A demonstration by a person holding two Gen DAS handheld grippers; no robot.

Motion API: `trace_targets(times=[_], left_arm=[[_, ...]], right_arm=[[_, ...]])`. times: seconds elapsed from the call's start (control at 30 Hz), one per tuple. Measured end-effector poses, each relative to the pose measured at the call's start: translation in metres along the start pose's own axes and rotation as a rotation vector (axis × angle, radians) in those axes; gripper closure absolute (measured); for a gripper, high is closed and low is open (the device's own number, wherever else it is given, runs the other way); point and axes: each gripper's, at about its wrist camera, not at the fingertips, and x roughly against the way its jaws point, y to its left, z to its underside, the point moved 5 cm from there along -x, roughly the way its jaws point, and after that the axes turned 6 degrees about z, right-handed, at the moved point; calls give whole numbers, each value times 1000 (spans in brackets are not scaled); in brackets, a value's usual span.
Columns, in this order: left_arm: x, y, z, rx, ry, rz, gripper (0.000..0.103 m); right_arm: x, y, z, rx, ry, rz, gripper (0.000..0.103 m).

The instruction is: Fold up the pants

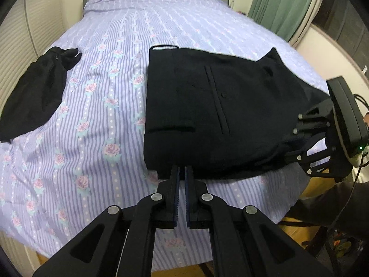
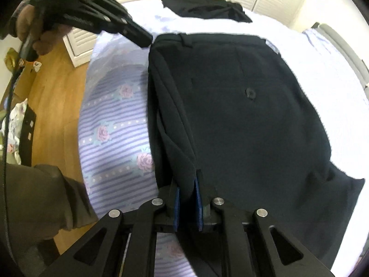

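Black fabric sits between the blue pads of the right hand-held gripper — its jaws are closed on a fold at the near edge of the pants. The left hand-held gripper is closed at the same edge; whether it pinches cloth cannot be told. The folded pants lie flat on the bed — a second dark garment lies well apart.

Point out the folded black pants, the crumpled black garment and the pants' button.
Folded black pants (image 1: 207, 115): left wrist view, top panel.
Crumpled black garment (image 1: 39, 92): left wrist view, middle.
Button (image 2: 250, 93): right wrist view, centre.
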Motion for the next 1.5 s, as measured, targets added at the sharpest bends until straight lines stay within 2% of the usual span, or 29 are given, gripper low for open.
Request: trace_targets(times=[0.03,0.1,0.13,0.17,0.27,0.33,0.4,0.43,0.47,0.53,0.57,0.63,0.8,0.97,1.1,1.2,1.3,1.4,1.5], left_arm=[[1,-2,0,-4,9,-14,95],[5,-6,-3,-4,16,-32,90],[8,-10,-6,-2,12,-41,88],[13,-15,-10,2,6,-45,85],[23,-40,-28,-18,-7,-69,78],[24,-69,-48,-76,-12,-74,77],[18,-98,-67,-123,-10,-57,75],[10,-122,-84,-152,-15,-20,74],[4,-137,-95,-171,-17,3,71],[-18,-189,-128,-256,-20,78,66],[-32,-219,-144,-309,-20,117,64],[-58,-274,-170,-402,-16,184,63],[-127,-428,-231,-617,3,346,63],[-191,-591,-268,-789,42,468,63],[-233,-687,-281,-909,92,536,63],[-269,-752,-283,-1033,133,557,63],[-296,-793,-279,-1135,194,594,63],[-317,-814,-266,-1255,258,631,64],[-337,-828,-258,-1343,326,654,64]], right_arm=[[-2,-1,-1,-5,1,6,81],[1,-8,-2,-37,-2,42,66],[9,-14,-1,-78,-13,49,56],[14,-18,0,-109,-23,39,51],[40,-33,17,-226,-39,38,46],[64,-47,38,-317,-46,41,46],[92,-70,73,-447,-33,74,45],[99,-79,84,-491,-24,89,44],[111,-94,106,-567,-8,119,43],[133,-120,154,-715,29,177,43],[147,-135,188,-809,54,216,43],[174,-164,258,-986,96,298,43],[235,-221,412,-1314,148,481,43],[283,-267,539,-1457,136,557,43],[300,-281,625,-1600,127,562,43],[299,-282,652,-1718,138,574,43],[294,-280,669,-1837,122,552,43],[286,-276,675,-1902,103,544,43],[276,-275,675,-1903,117,535,43]])
